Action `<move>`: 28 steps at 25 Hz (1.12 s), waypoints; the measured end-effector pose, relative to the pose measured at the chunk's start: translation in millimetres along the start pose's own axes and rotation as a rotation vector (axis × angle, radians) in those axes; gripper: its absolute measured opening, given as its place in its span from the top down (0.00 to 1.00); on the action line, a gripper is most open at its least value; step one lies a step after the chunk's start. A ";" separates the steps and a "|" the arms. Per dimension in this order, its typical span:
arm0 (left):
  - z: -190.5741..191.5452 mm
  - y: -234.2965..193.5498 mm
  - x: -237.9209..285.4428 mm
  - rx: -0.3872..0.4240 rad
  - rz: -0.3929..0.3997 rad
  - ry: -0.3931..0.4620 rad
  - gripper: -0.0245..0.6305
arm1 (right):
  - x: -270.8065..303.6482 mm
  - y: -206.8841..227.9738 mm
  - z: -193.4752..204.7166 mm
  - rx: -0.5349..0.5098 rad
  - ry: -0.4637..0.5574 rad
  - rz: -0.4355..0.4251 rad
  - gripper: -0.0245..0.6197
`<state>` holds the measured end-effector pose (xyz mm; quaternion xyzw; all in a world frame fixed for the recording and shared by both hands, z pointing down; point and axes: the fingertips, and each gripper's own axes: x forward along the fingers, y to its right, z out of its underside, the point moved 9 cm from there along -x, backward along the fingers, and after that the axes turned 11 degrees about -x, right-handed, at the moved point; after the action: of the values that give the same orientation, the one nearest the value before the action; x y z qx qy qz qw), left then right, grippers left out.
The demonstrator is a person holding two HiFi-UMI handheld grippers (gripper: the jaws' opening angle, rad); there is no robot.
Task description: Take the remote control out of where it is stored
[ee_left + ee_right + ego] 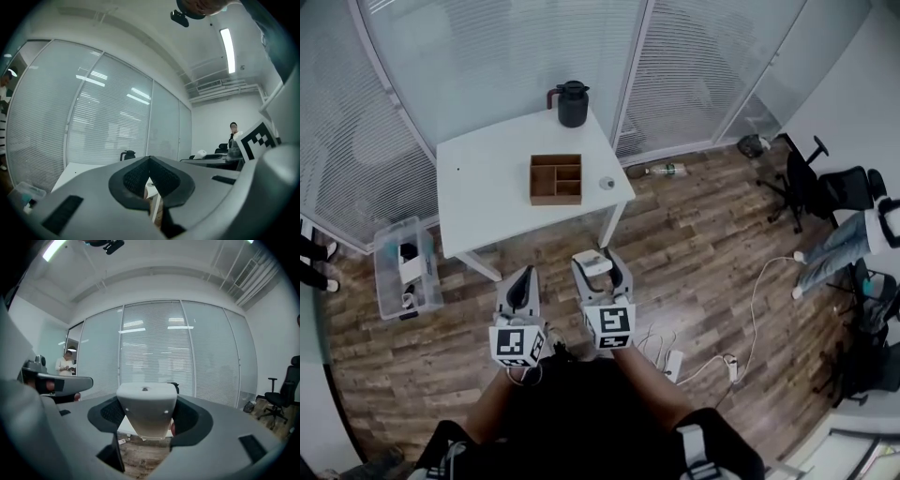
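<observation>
A white remote control (146,411) sits between the jaws of my right gripper (600,269), which is shut on it. In the head view the remote control (596,262) shows as a pale block at the jaw tips, above the wooden floor and short of the table. My left gripper (522,281) hangs beside it on the left, its jaws meeting at a point with nothing between them. The brown wooden organiser box (556,179) with its compartments lies on the white table (487,187), well ahead of both grippers.
A black jug (572,103) stands at the table's far edge and a small round object (607,183) lies right of the box. On the floor are a clear plastic bin (406,267), a bottle (667,170), a power strip with cables (675,362) and office chairs (825,187).
</observation>
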<state>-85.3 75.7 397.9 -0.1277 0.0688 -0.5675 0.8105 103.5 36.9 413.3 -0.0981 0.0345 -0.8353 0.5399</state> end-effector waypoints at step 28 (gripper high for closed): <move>18.7 82.3 -92.8 -0.022 -0.057 0.024 0.96 | -131.8 2.9 -1.4 0.038 0.078 -0.043 0.51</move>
<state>-38.5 191.6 389.2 -0.1316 0.0810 -0.5913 0.7915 158.3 155.4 394.8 -0.0559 0.0375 -0.8503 0.5219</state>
